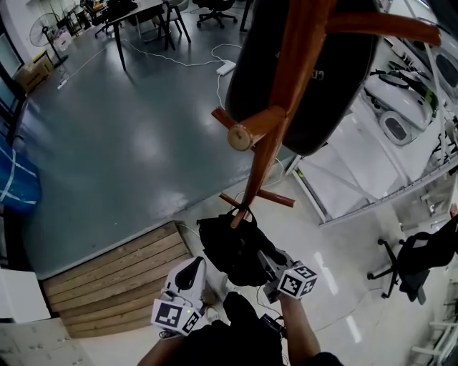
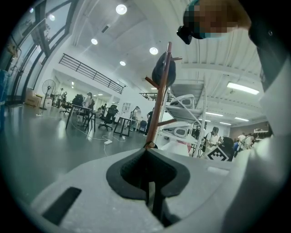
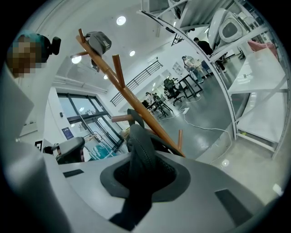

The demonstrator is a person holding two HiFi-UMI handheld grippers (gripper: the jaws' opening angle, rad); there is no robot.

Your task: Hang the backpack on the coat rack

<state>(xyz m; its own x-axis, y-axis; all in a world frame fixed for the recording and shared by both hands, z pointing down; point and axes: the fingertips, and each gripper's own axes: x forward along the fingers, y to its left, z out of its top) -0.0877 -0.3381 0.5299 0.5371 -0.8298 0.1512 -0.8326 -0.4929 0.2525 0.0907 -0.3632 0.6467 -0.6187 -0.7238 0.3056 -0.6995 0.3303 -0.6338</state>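
Observation:
The wooden coat rack point(image 1: 261, 168) rises toward me, its pegs spreading near the top, where a dark item point(image 1: 336, 78) hangs. The black backpack point(image 1: 236, 250) hangs low beside the pole's foot. My right gripper point(image 1: 266, 259) is shut on its padded black strap point(image 3: 141, 154), which runs up between the jaws toward the rack point(image 3: 136, 107). My left gripper point(image 1: 195, 266) sits just left of the backpack. In the left gripper view its fingers point(image 2: 152, 191) stand together with nothing visible between them, pointing at the rack point(image 2: 159, 104).
A wooden plank ramp point(image 1: 122, 279) lies left of my feet. White shelving frames with equipment point(image 1: 386, 136) stand to the right, and a black office chair point(image 1: 418, 261) beyond them. Desks point(image 1: 139, 21) and a power strip with cable point(image 1: 225, 68) sit on the grey floor farther off.

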